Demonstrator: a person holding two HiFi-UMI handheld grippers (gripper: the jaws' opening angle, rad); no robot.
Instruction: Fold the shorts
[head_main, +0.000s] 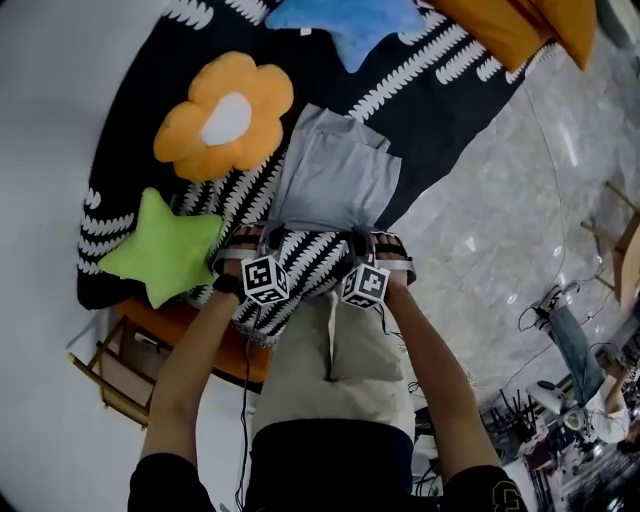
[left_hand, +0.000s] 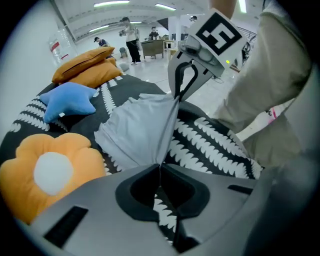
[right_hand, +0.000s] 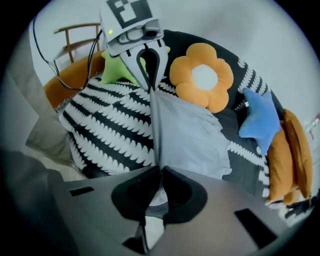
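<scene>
Left gripper (left_hand: 160, 167): jaws pressed together, pinching the near edge of the grey shorts (head_main: 335, 180). Right gripper (right_hand: 161, 167): jaws likewise clamped on that edge, at 3 o'clock of the left gripper. The edge runs taut between both grippers. The shorts spread over the black-and-white patterned blanket (head_main: 440, 90). From the shorts, the orange flower cushion (head_main: 225, 115) lies at 10 o'clock, the green star cushion (head_main: 165, 248) at 8 o'clock and the blue star cushion (head_main: 350, 22) at 12 o'clock.

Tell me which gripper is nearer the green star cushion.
Left. The left gripper pinches the shorts on the side of the green star cushion; the right gripper pinches them farther away.
</scene>
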